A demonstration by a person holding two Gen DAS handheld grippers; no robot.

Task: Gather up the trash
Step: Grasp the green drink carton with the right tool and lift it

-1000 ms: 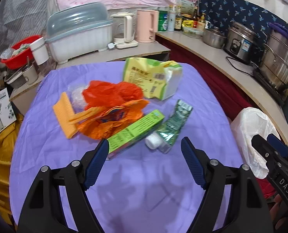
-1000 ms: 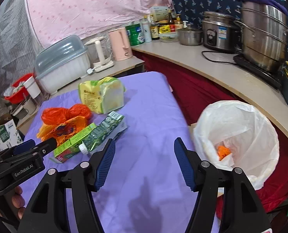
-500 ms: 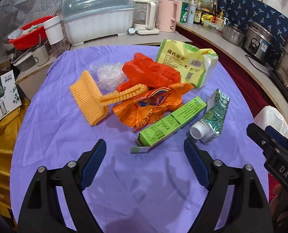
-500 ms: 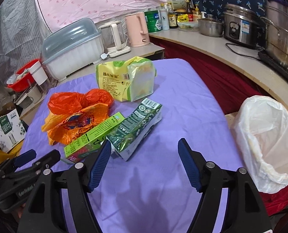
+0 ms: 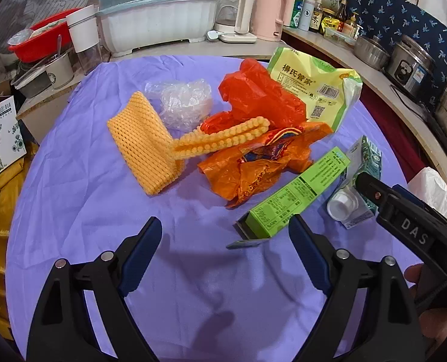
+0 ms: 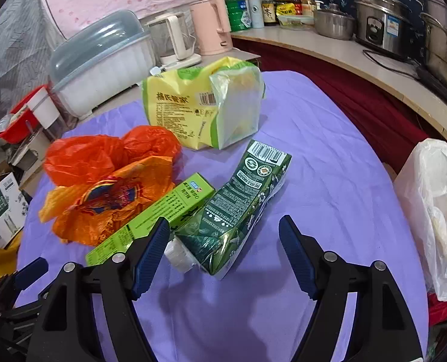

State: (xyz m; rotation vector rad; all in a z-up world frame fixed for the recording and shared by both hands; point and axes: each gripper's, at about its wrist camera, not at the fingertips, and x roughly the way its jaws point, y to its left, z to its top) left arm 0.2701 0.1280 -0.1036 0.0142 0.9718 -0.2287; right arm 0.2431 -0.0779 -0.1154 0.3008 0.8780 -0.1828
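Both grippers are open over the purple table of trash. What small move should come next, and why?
Probably ease the right gripper forward and down around the dark green carton. Its open jaws already frame the carton's crumpled end, nothing is held, and the white trash bag waits just to the right.

A: What writing can be read here?

B: The yellow snack bag (image 5: 310,87) carries the large Chinese characters "楊氏管家", beside a barcode and a QR code. The right gripper (image 5: 410,229) bears white letters "DAS".

A: And the cartons?

B: The dark green carton (image 6: 238,205) shows a barcode; its small print is too fine. The light green box (image 5: 295,199) likewise.
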